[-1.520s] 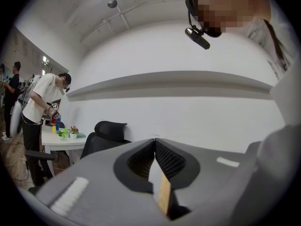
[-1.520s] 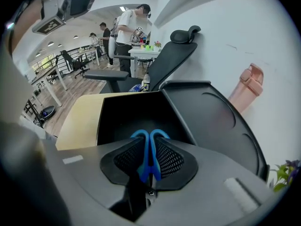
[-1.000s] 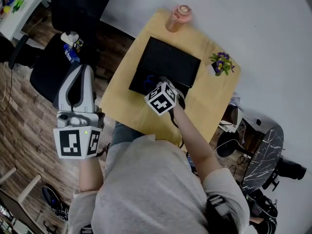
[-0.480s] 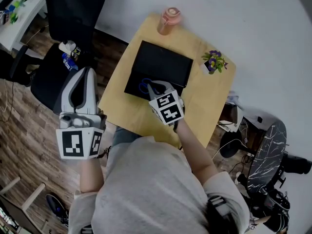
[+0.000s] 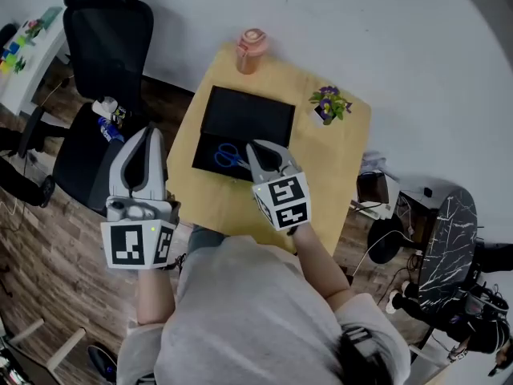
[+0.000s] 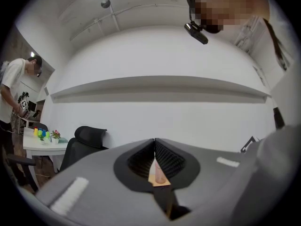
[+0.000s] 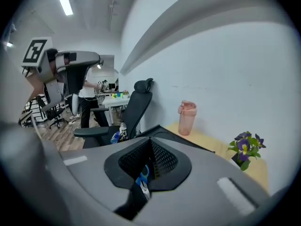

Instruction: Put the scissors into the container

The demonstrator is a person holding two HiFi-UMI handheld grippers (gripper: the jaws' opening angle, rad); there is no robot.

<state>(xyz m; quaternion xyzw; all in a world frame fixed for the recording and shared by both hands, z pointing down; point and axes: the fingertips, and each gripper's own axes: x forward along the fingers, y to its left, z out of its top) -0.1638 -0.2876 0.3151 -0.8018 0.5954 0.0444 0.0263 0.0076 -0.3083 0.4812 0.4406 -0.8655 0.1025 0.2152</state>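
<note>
Blue-handled scissors [image 5: 229,157] lie inside the black container [image 5: 248,117] on the yellow table [image 5: 341,163], near its front left corner. My right gripper [image 5: 259,146] hovers just right of the scissors, over the container's front edge, jaws shut with nothing between them. In the right gripper view the scissors [image 7: 142,176] show through the gap below the closed jaws. My left gripper [image 5: 147,132] is held left of the table, off its edge, and is shut and empty. Through the left gripper's gap only a pink bottle [image 6: 159,173] shows.
A pink bottle [image 5: 250,50] stands at the table's far edge and a small pot of purple flowers [image 5: 327,103] at its far right. A black office chair [image 5: 103,38] stands left of the table. A second person stands at a white desk [image 6: 41,144].
My right gripper has drawn back from over the container toward me, and the scissors now lie uncovered inside it. The left gripper has barely moved.
</note>
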